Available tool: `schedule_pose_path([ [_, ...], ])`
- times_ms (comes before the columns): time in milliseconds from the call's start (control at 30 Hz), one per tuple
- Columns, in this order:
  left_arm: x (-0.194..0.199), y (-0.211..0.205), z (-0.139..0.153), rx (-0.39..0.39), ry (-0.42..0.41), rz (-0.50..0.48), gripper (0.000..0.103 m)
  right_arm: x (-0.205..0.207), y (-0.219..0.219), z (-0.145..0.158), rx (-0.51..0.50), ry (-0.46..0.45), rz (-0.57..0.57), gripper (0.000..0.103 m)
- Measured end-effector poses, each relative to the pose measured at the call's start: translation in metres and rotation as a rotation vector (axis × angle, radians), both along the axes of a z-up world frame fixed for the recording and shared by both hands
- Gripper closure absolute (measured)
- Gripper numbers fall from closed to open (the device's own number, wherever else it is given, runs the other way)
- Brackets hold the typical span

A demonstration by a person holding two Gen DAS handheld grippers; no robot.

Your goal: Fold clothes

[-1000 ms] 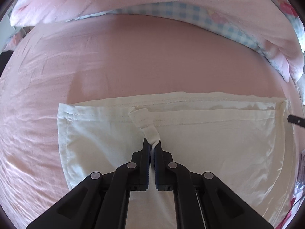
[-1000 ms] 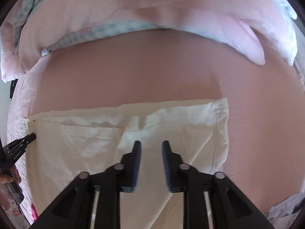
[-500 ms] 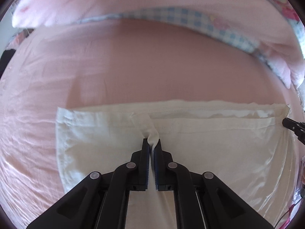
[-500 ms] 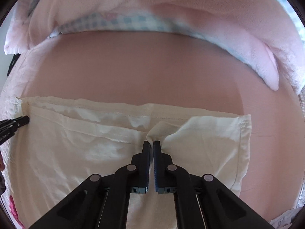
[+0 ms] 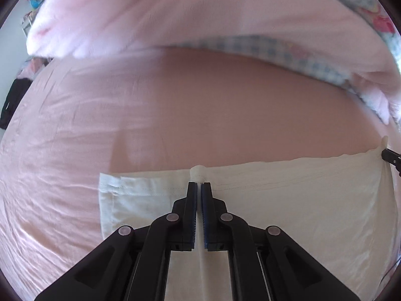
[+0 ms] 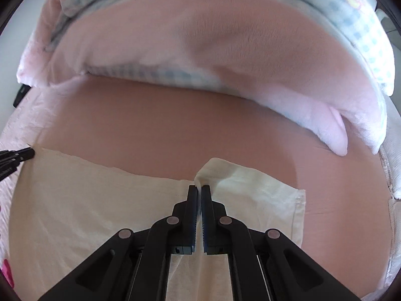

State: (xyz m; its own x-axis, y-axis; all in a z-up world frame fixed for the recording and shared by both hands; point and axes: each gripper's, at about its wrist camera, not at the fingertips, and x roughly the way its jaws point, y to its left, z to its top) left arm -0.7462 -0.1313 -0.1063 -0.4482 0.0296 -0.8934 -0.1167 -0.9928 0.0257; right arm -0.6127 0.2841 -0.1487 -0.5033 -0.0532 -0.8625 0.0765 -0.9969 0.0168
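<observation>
Lying flat on the pink bedsheet [image 5: 105, 115], the cream cloth [image 5: 288, 200] stretches its long side across the bed, its far hem facing the bunched pink blanket [image 6: 225, 45]. Both grippers pinch that far hem. The left gripper [image 5: 199, 183] has its jaws pressed together on a small raised fold near the cloth's left end. The right gripper [image 6: 199, 186], jaws likewise clamped, holds a puckered fold near the right end.
</observation>
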Motion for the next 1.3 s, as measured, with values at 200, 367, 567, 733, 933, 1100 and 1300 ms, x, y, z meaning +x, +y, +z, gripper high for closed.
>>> schedule_pose_path([
  [200,-0.016,0.008,-0.011,-0.001,0.014,-0.011,0.100,-0.007,0.009,-0.003,-0.012,-0.008,-0.087,0.102],
  [367,-0.026,-0.005,-0.009,0.068,-0.058,-0.016,0.095,-0.017,0.010,-0.024,-0.021,-0.125,-0.067,0.097],
  [567,0.004,-0.079,0.039,0.182,0.098,0.171,0.040,0.010,0.061,0.037,-0.328,-0.012,-0.181,0.057],
  [733,0.016,-0.125,-0.001,0.199,-0.064,0.277,0.041,0.022,0.099,0.017,-0.103,-0.084,-0.288,0.049],
  [933,0.013,-0.125,-0.029,0.312,-0.101,0.299,0.041,0.022,0.128,-0.033,-0.246,-0.241,-0.399,0.046],
  [1100,0.000,-0.096,-0.025,0.098,-0.097,0.187,0.098,0.010,0.097,-0.029,-0.096,-0.196,-0.249,0.099],
  [1300,-0.004,-0.087,-0.020,-0.190,-0.109,-0.034,0.099,0.011,0.082,-0.013,0.152,-0.155,-0.047,0.100],
])
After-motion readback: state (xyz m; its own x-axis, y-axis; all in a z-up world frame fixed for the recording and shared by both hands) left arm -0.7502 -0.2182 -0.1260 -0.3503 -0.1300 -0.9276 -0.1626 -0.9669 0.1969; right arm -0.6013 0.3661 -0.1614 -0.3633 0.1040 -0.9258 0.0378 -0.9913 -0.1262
